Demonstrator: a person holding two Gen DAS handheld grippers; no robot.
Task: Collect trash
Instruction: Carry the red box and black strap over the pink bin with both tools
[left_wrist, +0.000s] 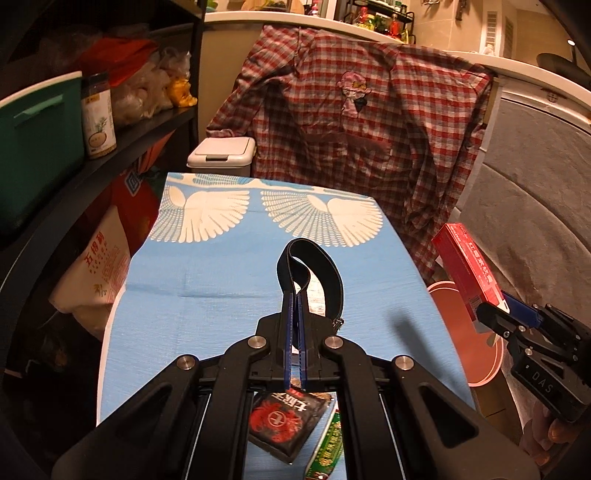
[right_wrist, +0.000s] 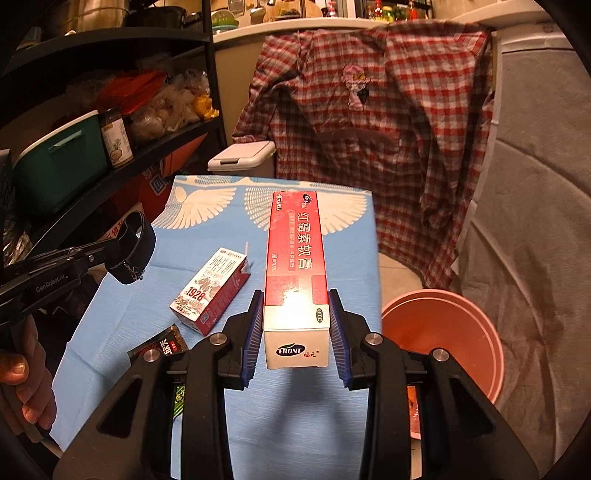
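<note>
Between the right tongs (right_wrist: 297, 325), red box (right_wrist: 295, 258).

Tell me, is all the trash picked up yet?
Not yet. The left gripper holds a black strap and the right gripper holds a red box; neither is in the pink bucket yet. A milk carton, a dark packet and a green wrapper still lie on the blue table.
</note>
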